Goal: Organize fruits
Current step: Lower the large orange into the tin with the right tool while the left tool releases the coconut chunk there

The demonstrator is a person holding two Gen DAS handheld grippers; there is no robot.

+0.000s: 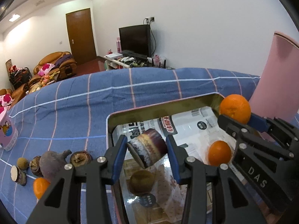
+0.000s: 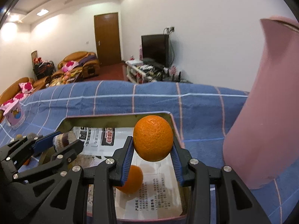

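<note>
My left gripper point(image 1: 147, 149) is shut on a purple cut sugarcane piece point(image 1: 147, 145) and holds it above the metal tin point(image 1: 186, 102). My right gripper point(image 2: 153, 155) is shut on an orange point(image 2: 153, 138), held over the tin's far right corner point(image 2: 115, 116); that orange also shows in the left wrist view point(image 1: 235, 108). A second orange point(image 1: 219, 153) and a brown kiwi point(image 1: 142, 182) lie in the tin on printed paper. Left of the tin on the blue cloth lie a dark beet-like root point(image 1: 51, 163), brown pieces point(image 1: 80, 157) and another orange point(image 1: 40, 187).
A tall pink container point(image 2: 265, 112) stands close on the right of the tin. A small pink cup point(image 1: 7, 132) sits at the far left of the blue checked cloth point(image 1: 74, 112). The table's far edge lies beyond the tin.
</note>
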